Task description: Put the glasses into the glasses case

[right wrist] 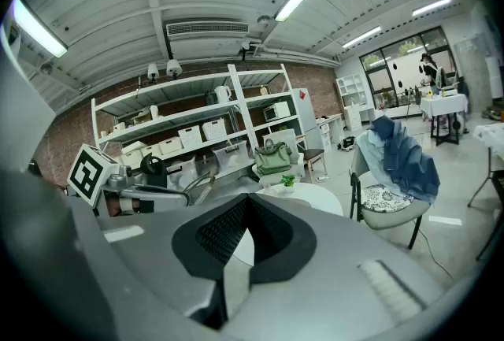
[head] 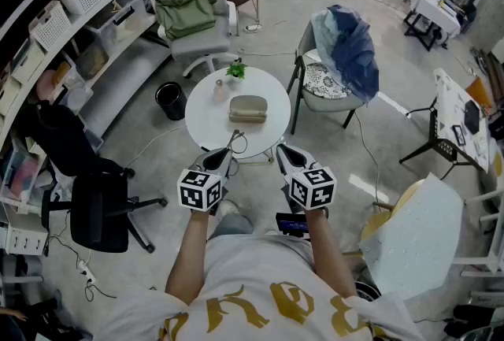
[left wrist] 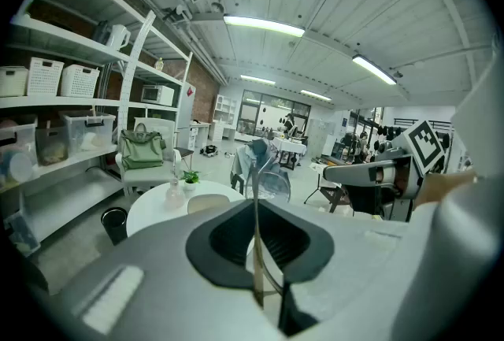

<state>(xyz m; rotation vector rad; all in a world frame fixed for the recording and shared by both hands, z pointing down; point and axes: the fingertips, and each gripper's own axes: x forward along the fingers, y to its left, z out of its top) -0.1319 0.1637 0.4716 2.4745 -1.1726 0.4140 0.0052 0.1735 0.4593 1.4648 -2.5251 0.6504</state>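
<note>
The left gripper (head: pixel 227 158) is clamped on the glasses (head: pixel 238 141), pinching the thin frame edge-on between its pads, and holds them in the air just on the person's side of the glasses case (head: pixel 248 108). The case lies shut on the round white table (head: pixel 206 125), with a small plant (head: pixel 236 71) and a pale bottle (head: pixel 220 90) beyond it. The right gripper (head: pixel 285 152) hangs beside the left one, on the near side of the case, its jaws pressed together on nothing.

The case looks as if it must be opened first. That job probably falls to the right gripper: catch the lid at its seam while the left keeps a light, steady pinch, so the thin frame doesn't twist.
</note>
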